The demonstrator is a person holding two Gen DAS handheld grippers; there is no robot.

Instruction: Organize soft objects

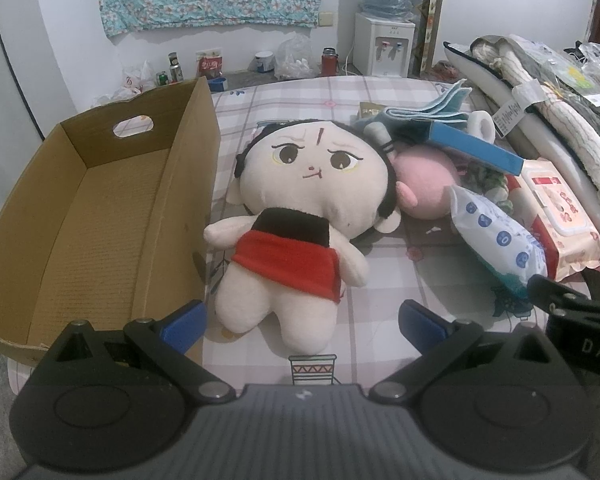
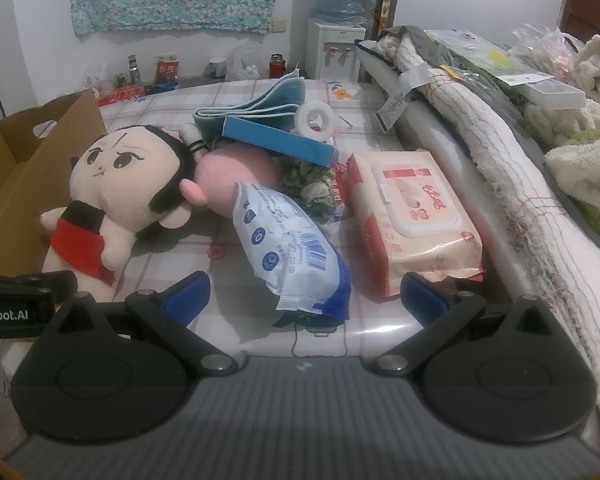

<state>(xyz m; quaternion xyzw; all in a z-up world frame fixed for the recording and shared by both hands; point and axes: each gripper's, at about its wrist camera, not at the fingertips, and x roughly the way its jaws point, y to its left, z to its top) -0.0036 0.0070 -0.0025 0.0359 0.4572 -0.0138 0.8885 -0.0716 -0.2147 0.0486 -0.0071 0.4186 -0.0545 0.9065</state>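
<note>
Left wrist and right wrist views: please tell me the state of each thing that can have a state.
Brown cardboard box: open, nothing inside.
Cream plush doll in red dress: lying face up beside the box.
Pink-lidded wet wipes pack: lid closed.
Left hand-held gripper: open, holding nothing.
Right hand-held gripper: open, holding nothing.
</note>
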